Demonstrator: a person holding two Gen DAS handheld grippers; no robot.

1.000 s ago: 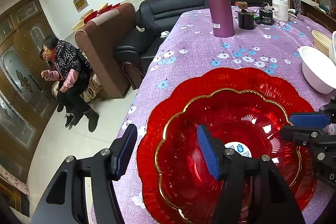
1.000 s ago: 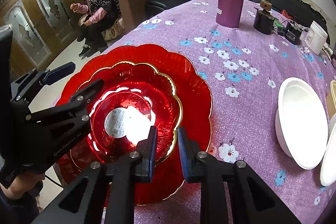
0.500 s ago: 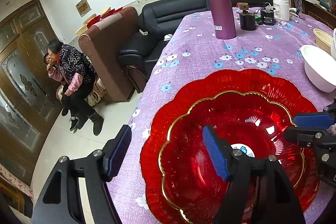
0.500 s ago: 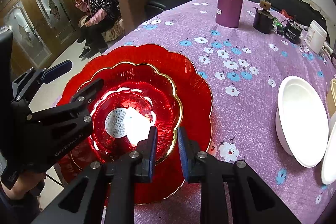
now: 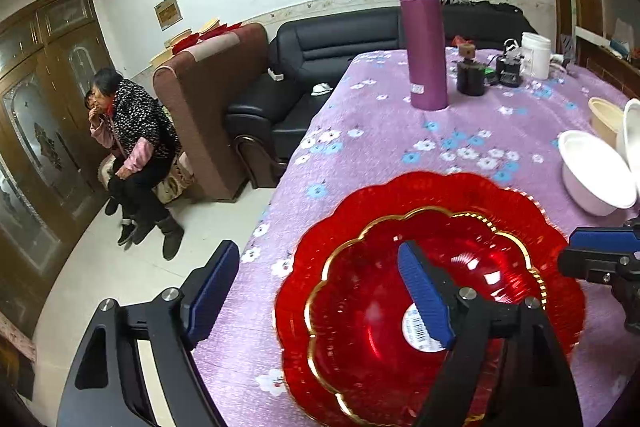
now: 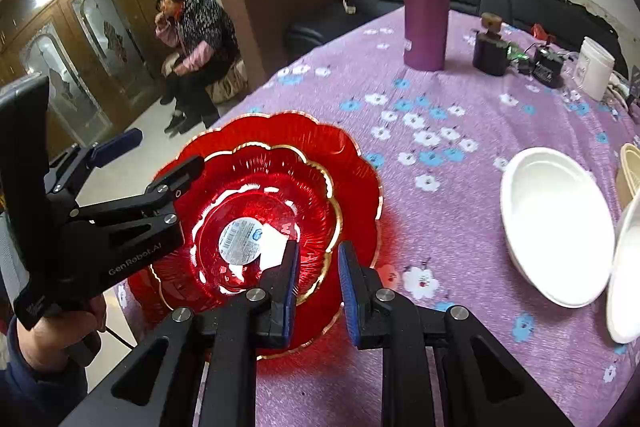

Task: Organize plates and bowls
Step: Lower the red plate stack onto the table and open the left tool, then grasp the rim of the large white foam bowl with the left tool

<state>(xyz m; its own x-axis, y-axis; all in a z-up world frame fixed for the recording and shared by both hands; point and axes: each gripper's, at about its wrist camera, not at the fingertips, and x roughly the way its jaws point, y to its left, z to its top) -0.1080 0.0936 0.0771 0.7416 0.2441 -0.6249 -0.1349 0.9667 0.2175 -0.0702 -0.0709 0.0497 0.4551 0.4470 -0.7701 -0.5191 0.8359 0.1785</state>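
In the left wrist view, the left gripper (image 5: 320, 287) is opening its jaws wide. One blue finger is hanging off the table edge over the floor, and the other is sitting above the middle of the red bowl (image 5: 380, 327). The near rim of the bowl is between the fingers, but the pads are not pressing on it. The red bowl is sitting inside a bigger red plate (image 5: 440, 191) on the purple flowered tablecloth (image 5: 380, 147). A white bowl (image 5: 592, 175) is waiting to the right, well apart from the red ones. A tall purple bottle (image 5: 426, 43) is standing far back.

In the right wrist view, the right gripper (image 6: 318, 287) is hanging over the near edge of the red plate (image 6: 360, 179). Its jaws are nearly closed, with only a thin gap, and they are gripping nothing. The red bowl (image 6: 264, 195) is resting in the plate, with a round sticker (image 6: 240, 241) in its middle. The left gripper (image 6: 160, 159) is reaching in from the left, held by a hand (image 6: 60, 331). The white bowl (image 6: 556, 223) is sitting to the right.
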